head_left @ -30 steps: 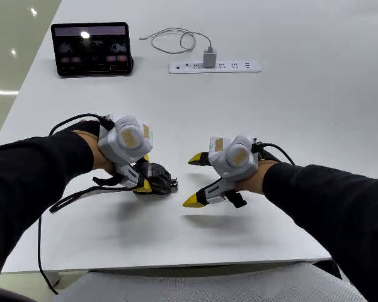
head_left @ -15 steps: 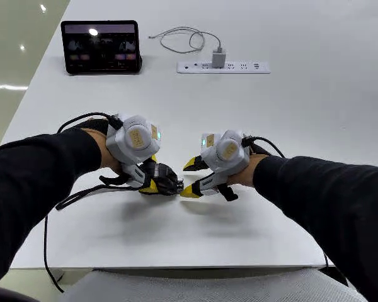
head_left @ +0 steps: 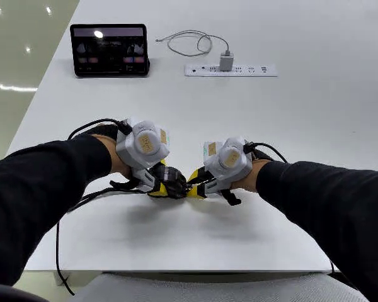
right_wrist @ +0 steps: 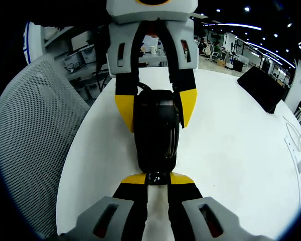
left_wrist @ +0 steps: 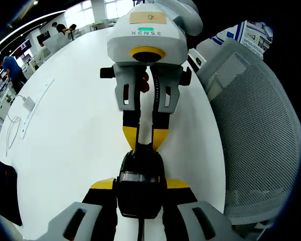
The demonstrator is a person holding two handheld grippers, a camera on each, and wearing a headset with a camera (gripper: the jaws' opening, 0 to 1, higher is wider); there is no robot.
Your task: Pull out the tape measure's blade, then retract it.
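Observation:
A black tape measure (head_left: 171, 181) rests on the white table (head_left: 290, 119) between my two hands. My left gripper (head_left: 159, 187) is shut on its case, and in the left gripper view the yellow fingertips (left_wrist: 103, 184) flank the tape measure (left_wrist: 140, 175). My right gripper (head_left: 193, 188) faces it from the right, tips against the case's front. In the right gripper view the right gripper (right_wrist: 158, 178) is pinched on the blade's end hook at the mouth of the tape measure (right_wrist: 155, 128). No length of blade is visible outside the case.
A dark tablet (head_left: 110, 49) stands at the far left of the table. A white power strip (head_left: 231, 69) with a charger and a looped cable (head_left: 189, 43) lies behind. A grey mesh chair (left_wrist: 251, 125) sits beyond the near table edge.
The right gripper, open a second ago and apart from the tape measure, has moved left to it and closed on the blade's tip. The left gripper has kept its hold.

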